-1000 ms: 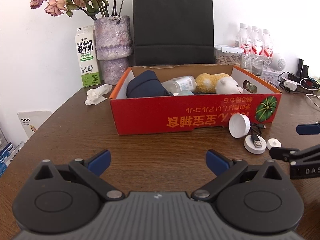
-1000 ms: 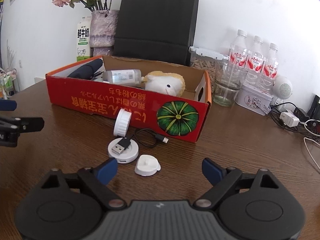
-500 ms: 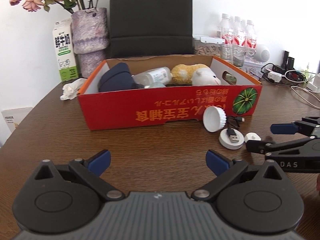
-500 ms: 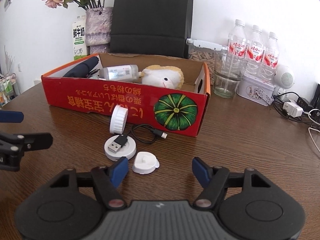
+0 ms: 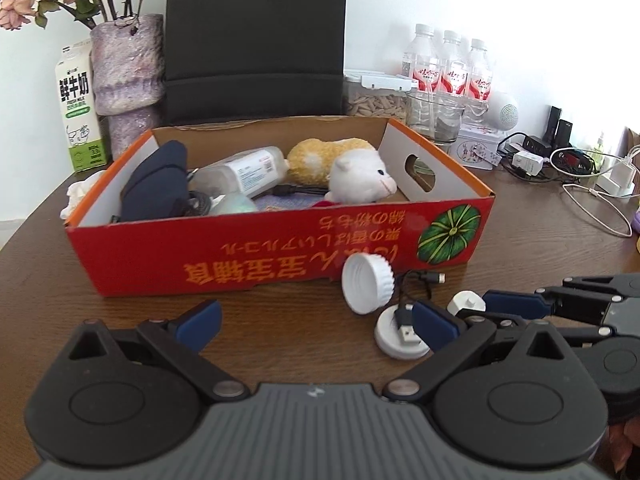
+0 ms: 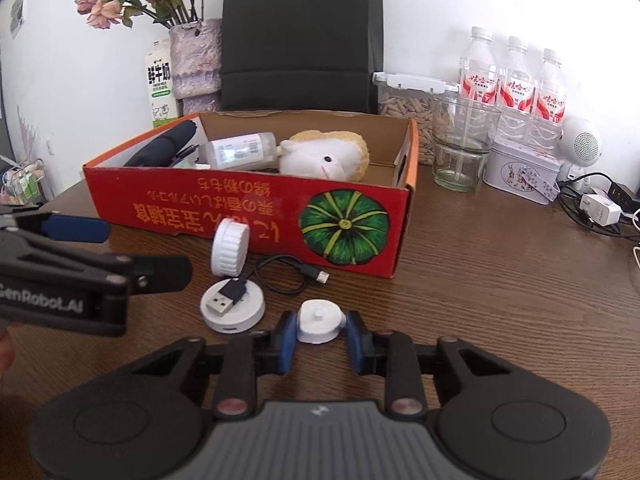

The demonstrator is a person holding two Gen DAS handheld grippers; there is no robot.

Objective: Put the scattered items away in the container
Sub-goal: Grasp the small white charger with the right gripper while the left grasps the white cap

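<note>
**A:** So where's each gripper at? The right gripper (image 6: 320,330) is angled down at the brown wooden table (image 6: 480,300), low and close to it, and its blue pads (image 6: 287,340) sit on either side of the small white plastic cap with a stud on top (image 6: 320,322). The jaws are closing with the cap between them; the pads look right at its sides, but I can't tell for sure if they're pressing yet.

**B:** Yeah, same read. The cap is flat on the table, stud pointing straight up, just in front of the red cardboard box with the green pumpkin print (image 6: 248,204) and right beside the round white puck charger (image 6: 233,306).

**A:** And the left gripper (image 5: 316,320)?

**B:** Also tilted down, hovering over the table in front of the box's long red side, fingers spread wide with nothing between them.

**A:** The charger's black USB plug (image 6: 228,296) lies across the puck, plug end pointing toward the cameras, cable looping back toward the box.

**B:** And the white ribbed screw lid (image 6: 230,246) stands on edge, leaning against the box wall, open side facing left in the left wrist view.
</note>
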